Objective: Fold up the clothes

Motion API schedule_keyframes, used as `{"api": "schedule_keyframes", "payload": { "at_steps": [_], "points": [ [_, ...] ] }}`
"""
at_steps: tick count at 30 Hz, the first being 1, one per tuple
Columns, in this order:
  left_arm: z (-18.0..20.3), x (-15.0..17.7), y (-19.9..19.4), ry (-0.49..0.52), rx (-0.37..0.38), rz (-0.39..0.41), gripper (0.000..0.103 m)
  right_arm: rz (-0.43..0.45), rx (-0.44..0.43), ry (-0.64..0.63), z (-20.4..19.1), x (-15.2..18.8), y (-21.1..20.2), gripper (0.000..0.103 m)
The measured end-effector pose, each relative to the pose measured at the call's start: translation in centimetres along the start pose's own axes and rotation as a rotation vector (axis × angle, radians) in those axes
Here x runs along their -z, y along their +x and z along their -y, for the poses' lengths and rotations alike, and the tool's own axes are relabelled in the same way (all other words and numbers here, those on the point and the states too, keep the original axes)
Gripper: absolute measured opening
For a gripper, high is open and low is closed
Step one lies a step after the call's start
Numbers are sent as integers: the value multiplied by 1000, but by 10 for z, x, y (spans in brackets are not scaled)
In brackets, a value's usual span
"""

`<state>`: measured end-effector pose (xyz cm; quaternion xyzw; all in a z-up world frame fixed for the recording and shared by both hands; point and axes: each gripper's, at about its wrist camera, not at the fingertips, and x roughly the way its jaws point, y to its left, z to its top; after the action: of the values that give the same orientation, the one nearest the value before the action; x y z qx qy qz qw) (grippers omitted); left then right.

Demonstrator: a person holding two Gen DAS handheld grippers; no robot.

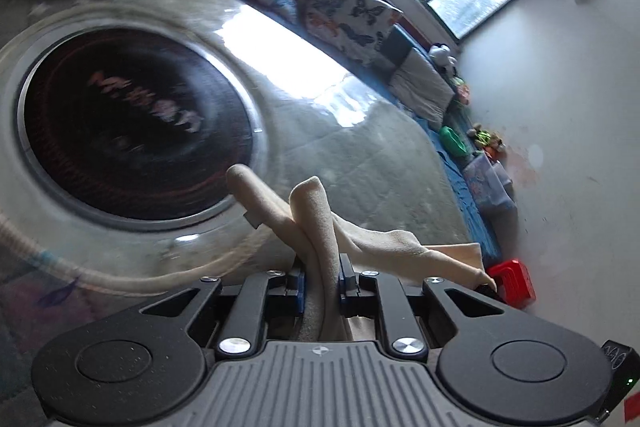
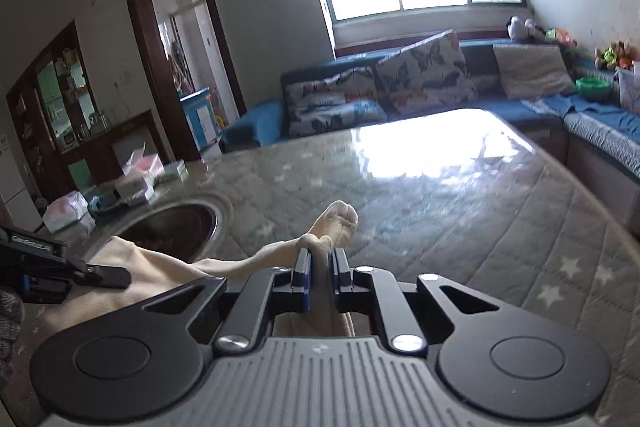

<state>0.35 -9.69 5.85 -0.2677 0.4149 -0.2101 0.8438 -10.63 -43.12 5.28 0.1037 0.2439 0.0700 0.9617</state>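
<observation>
A cream cloth garment [image 1: 320, 227] is pinched in my left gripper [image 1: 322, 279], whose jaws are shut on a bunched fold that sticks out past the fingertips. The cloth trails right toward the other gripper's black tip [image 1: 488, 289]. In the right wrist view my right gripper [image 2: 320, 267] is shut on another bunched corner of the same cream cloth [image 2: 336, 223]. The cloth sags between the two grippers above the table [image 2: 480, 207]. The left gripper [image 2: 48, 267] shows at the left edge there.
The table has a glossy quilted star-pattern cover and a round dark inset [image 1: 132, 123], also seen in the right wrist view [image 2: 172, 223]. Boxes and bags [image 2: 132, 179] lie at its far left. A blue sofa with butterfly cushions [image 2: 420, 75] runs behind. A red box [image 1: 516, 279] sits low right.
</observation>
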Motion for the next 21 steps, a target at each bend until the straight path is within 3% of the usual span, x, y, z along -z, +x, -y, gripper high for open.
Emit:
{"api": "schedule_keyframes", "payload": {
  "at_steps": [12, 21],
  "points": [
    [93, -3, 60, 146, 113, -54, 16, 108, 208, -10, 55, -32, -42, 9],
    [137, 10, 106, 241, 124, -112, 16, 115, 317, 37, 99, -31, -49, 9]
  ]
}}
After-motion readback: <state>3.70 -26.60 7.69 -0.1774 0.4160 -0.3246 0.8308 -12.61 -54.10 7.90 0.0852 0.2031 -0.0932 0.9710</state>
